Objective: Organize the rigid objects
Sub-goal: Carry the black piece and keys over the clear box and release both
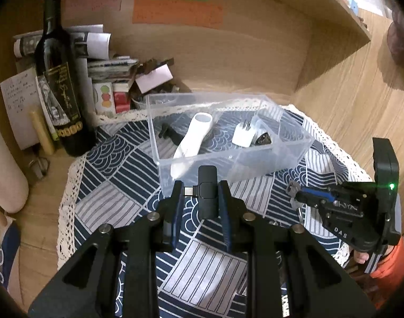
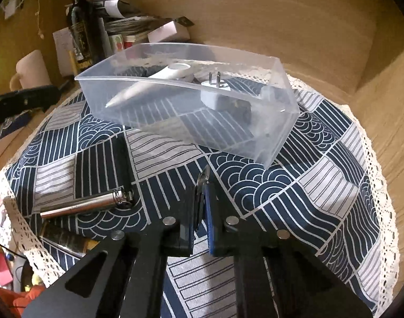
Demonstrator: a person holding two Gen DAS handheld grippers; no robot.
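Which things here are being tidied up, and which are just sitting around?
Being tidied:
clear plastic box
white handheld device inside it
white plug adapter inside it
small black gadget in the left gripper
thin item in the right gripper

Just sitting around:
wine bottle
stacked papers
mug

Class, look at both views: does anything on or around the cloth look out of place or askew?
Yes: a metal tube lies tipped over at the patterned cloth's left edge, outside the clear box that already holds other items.
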